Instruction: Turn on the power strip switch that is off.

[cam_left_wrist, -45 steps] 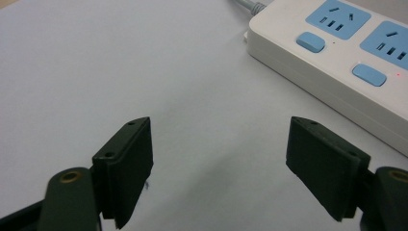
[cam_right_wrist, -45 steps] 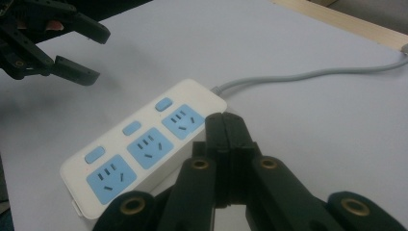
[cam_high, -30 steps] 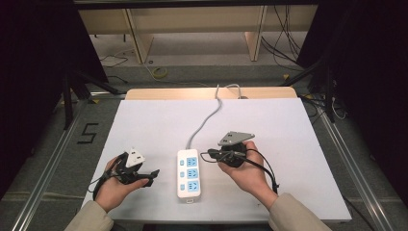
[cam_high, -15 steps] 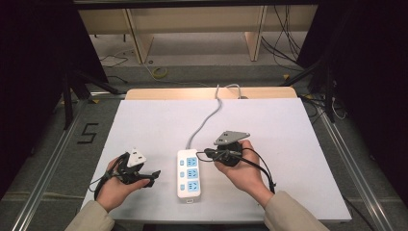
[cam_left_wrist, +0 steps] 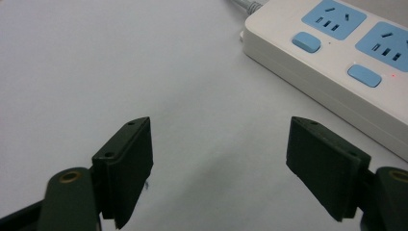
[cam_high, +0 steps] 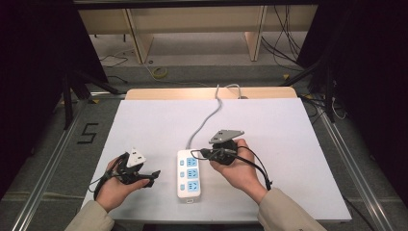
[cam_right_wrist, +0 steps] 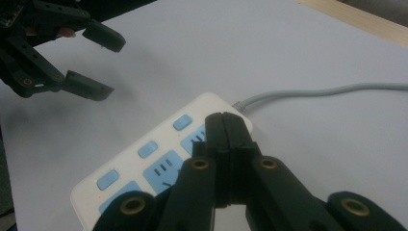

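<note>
High view: taped "5" (cam_high: 87,133) left of table (cam_high: 298,144).

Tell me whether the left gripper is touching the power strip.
Apart. In the left gripper view, bare white table lies between the open left gripper and the power strip.

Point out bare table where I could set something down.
Free: the white table right of the grey cord, and the far-left stretch beyond the left gripper. Crowded: near middle, around the power strip between both grippers; the right gripper hovers over it.
</note>
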A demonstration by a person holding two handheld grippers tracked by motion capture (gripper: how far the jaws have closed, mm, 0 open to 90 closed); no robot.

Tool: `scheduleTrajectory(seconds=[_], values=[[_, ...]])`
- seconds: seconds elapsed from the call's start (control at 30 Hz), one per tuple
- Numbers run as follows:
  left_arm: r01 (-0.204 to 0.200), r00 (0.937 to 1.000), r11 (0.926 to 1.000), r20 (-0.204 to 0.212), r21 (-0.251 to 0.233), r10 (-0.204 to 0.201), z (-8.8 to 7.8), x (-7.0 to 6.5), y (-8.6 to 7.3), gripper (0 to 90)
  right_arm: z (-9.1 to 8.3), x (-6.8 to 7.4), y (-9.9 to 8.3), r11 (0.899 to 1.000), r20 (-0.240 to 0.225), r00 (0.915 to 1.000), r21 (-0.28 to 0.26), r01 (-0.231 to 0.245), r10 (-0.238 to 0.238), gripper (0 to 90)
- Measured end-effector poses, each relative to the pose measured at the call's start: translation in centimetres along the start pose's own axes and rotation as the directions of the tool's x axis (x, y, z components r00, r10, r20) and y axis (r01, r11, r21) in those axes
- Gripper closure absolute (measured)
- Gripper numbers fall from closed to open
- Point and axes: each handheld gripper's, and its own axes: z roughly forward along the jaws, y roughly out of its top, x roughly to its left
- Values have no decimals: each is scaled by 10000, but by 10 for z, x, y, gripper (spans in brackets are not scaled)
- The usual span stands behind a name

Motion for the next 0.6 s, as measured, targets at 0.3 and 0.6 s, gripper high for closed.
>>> scheduleTrajectory(seconds=[0.3,0.6], values=[[55,10000,10000,23,48,-55,1,1,0,243,9,2,7,9999,-87,9999,126,70,-69,900],[144,9999,9999,27,-11,-144,0,1,-1,243,23,7,15,9991,-232,9996,374,180,-171,900]])
